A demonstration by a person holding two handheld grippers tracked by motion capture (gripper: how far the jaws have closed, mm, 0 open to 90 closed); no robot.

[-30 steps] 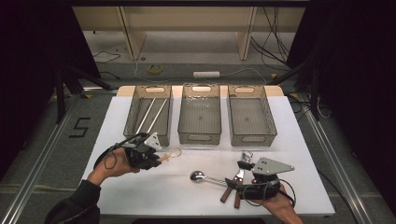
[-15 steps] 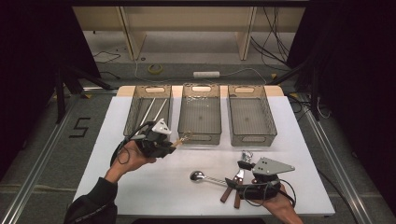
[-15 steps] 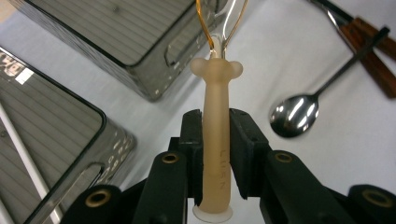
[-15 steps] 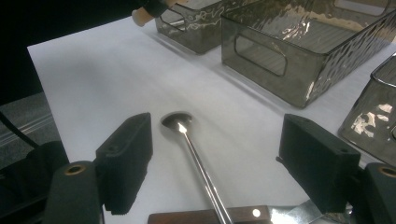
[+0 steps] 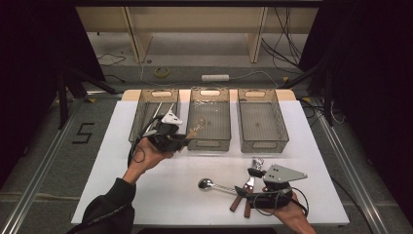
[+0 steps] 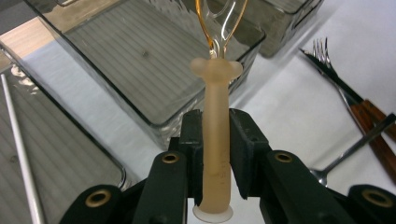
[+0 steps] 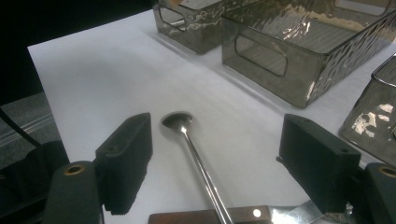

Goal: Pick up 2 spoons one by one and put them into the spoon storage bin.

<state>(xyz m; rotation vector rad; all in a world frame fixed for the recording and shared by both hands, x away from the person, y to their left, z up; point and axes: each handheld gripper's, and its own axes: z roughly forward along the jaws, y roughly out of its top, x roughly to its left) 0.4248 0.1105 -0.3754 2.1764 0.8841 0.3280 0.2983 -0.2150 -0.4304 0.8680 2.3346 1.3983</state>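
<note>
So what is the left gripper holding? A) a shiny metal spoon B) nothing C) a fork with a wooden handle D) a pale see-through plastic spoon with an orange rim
D: in the left gripper view, the left gripper's black jaws are clamped on the handle of the pale see-through plastic spoon with an orange rim, above the smoky clear plastic bins.

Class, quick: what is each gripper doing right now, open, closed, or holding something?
Left gripper: closed on a translucent plastic utensil, over the middle bin.
Right gripper: open, holding nothing, a metal spoon between its jaws.
</note>
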